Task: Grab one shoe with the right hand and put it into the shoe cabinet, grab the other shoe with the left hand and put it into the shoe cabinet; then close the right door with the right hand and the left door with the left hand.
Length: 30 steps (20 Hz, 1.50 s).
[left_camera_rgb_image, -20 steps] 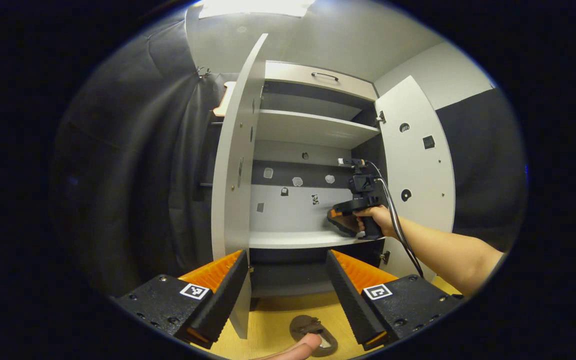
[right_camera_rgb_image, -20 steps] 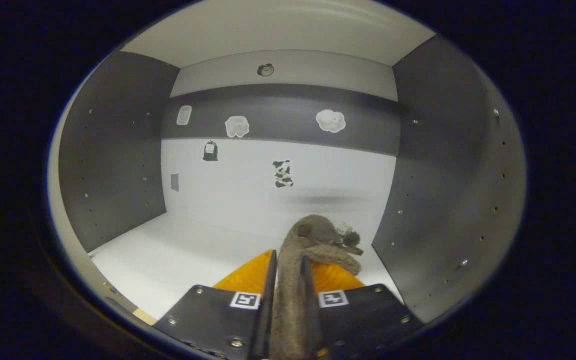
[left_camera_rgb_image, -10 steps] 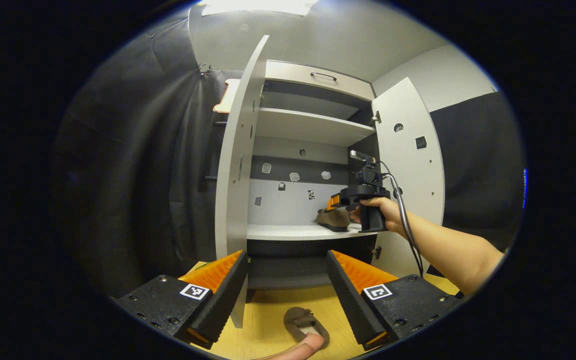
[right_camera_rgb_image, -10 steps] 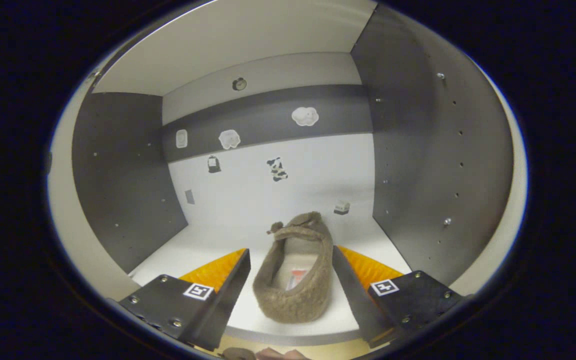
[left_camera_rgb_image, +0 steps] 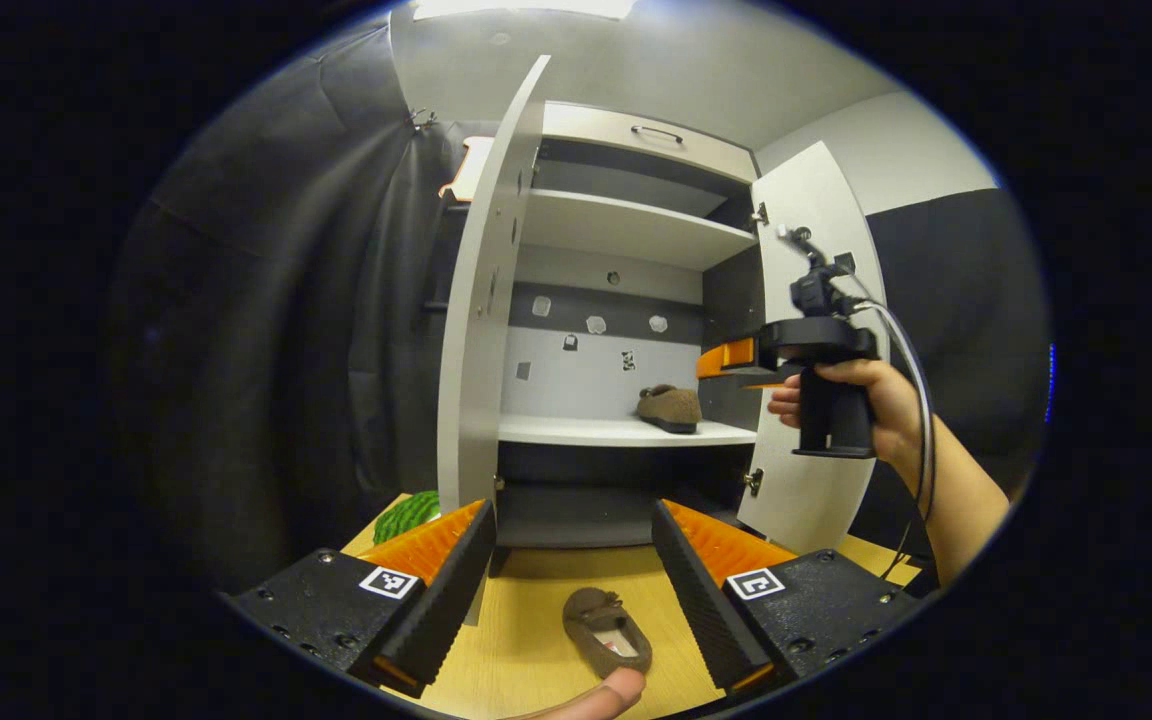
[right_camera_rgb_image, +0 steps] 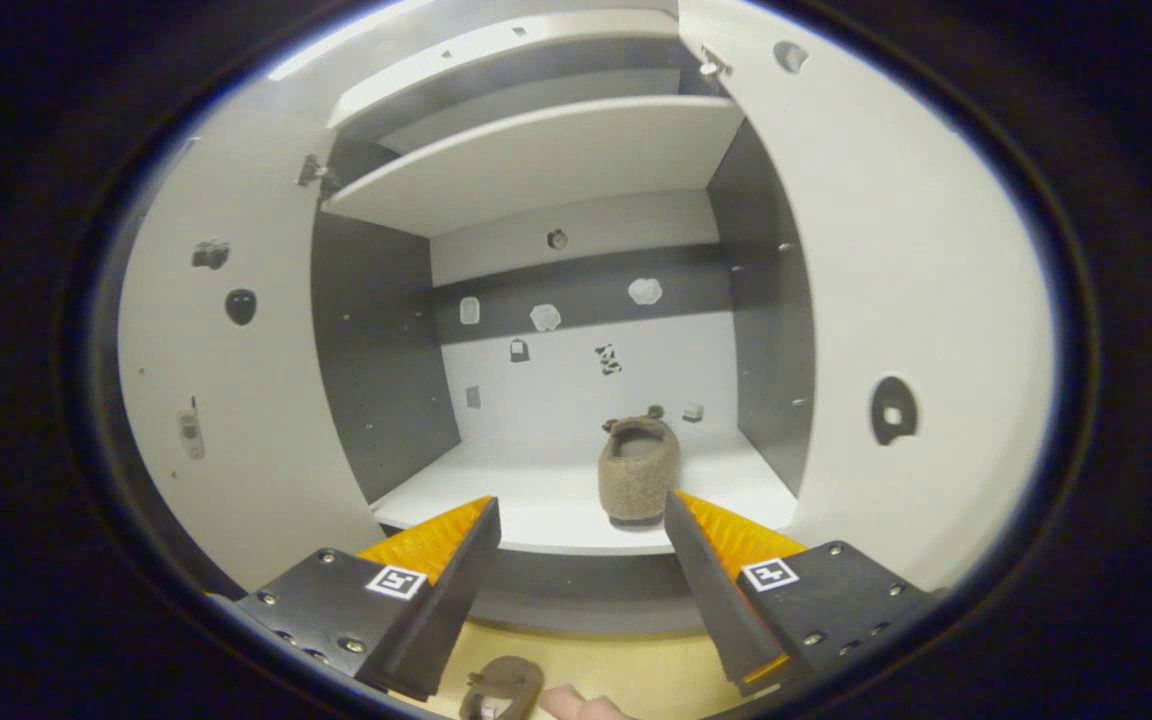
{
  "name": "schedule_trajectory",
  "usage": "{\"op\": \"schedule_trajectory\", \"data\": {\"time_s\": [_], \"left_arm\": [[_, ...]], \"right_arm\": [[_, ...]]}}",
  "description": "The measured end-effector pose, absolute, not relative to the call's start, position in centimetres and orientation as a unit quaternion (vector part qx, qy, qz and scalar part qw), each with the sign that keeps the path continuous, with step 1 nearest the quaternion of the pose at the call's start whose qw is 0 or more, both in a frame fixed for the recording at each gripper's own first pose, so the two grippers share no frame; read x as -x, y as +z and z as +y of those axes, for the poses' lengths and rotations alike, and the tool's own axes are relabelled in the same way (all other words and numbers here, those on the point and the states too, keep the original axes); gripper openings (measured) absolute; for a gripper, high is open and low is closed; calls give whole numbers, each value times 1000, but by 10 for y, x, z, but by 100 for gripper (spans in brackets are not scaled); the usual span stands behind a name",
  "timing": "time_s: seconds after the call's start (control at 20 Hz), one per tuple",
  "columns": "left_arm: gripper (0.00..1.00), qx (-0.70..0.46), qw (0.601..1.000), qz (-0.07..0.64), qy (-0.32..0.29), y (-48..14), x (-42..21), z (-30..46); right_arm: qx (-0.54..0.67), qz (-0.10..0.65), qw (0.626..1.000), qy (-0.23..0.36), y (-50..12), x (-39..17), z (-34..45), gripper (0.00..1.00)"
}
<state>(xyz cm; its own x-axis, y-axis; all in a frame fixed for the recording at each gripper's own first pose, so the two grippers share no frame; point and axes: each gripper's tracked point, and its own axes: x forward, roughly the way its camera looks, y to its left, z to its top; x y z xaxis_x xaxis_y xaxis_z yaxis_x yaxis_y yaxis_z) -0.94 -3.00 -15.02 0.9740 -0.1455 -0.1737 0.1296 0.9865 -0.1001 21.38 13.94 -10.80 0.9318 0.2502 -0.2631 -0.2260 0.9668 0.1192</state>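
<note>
A brown fuzzy shoe [left_camera_rgb_image: 669, 407] [right_camera_rgb_image: 638, 468] rests on the right part of the shoe cabinet's middle shelf [left_camera_rgb_image: 586, 432] [right_camera_rgb_image: 536, 510], heel toward me. The other brown shoe [left_camera_rgb_image: 606, 632] [right_camera_rgb_image: 501, 685] lies on the wooden surface before the cabinet, low between my left gripper's fingers. My left gripper [left_camera_rgb_image: 571, 512] is open and holds nothing. My right gripper [right_camera_rgb_image: 581, 503] is open and empty, outside the cabinet; in the left gripper view the right gripper [left_camera_rgb_image: 731, 358] is held by a hand beside the right door [left_camera_rgb_image: 816, 480]. Both doors, the left door [left_camera_rgb_image: 481, 300] included, stand open.
An upper shelf [left_camera_rgb_image: 626, 225] and a drawer with a handle [left_camera_rgb_image: 651, 135] sit above. A green striped object [left_camera_rgb_image: 406, 515] lies on the wood left of the cabinet. A fingertip [left_camera_rgb_image: 596, 695] pokes in at the bottom edge. Black cloth hangs at both sides.
My right gripper opened, left the shoe on the shelf and drew back out of the cabinet, rising to the right. My left gripper backed off a little, so the floor shoe shows more fully.
</note>
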Motion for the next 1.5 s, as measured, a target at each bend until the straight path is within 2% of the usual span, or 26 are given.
{"op": "schedule_trajectory", "data": {"time_s": [0.15,0.3,0.4,0.55,0.6,0.65,0.8,0.85,0.9,0.95,1.1,1.3,1.35,1.5], "left_arm": [[94,45,991,102,-69,-169,7,-36],[96,30,989,126,-73,-201,2,-51],[96,31,982,162,-93,-233,0,-68],[97,53,968,228,-95,-291,-5,-75],[97,60,962,253,-90,-310,-7,-74],[98,68,956,273,-83,-327,-10,-74],[98,83,940,325,-68,-372,-17,-69],[98,84,934,342,-66,-386,-18,-69],[98,81,928,358,-64,-400,-17,-68],[98,77,924,371,-60,-412,-18,-67],[98,70,908,412,-42,-447,-21,-61],[95,68,908,412,-33,-469,-38,-56],[99,53,911,408,-28,-474,-42,-50],[86,68,911,402,-55,-484,-47,-63]], "right_arm": [[-36,116,987,103,-98,-157,107,99],[-24,76,993,89,-86,-105,77,98],[-25,52,996,69,-85,-75,60,99],[-59,45,994,76,-96,-31,55,98],[-67,45,994,76,-99,-20,51,94],[-73,43,994,74,-103,-13,46,98],[-101,29,993,55,-100,2,36,98],[-104,26,993,55,-101,5,37,94],[-101,24,993,57,-101,9,38,94],[-97,20,993,57,-100,11,38,99],[-95,5,993,62,-94,21,43,99],[-100,5,992,73,-103,29,55,98],[-94,12,993,75,-109,26,57,98],[-86,19,994,67,-114,23,56,99]]}}
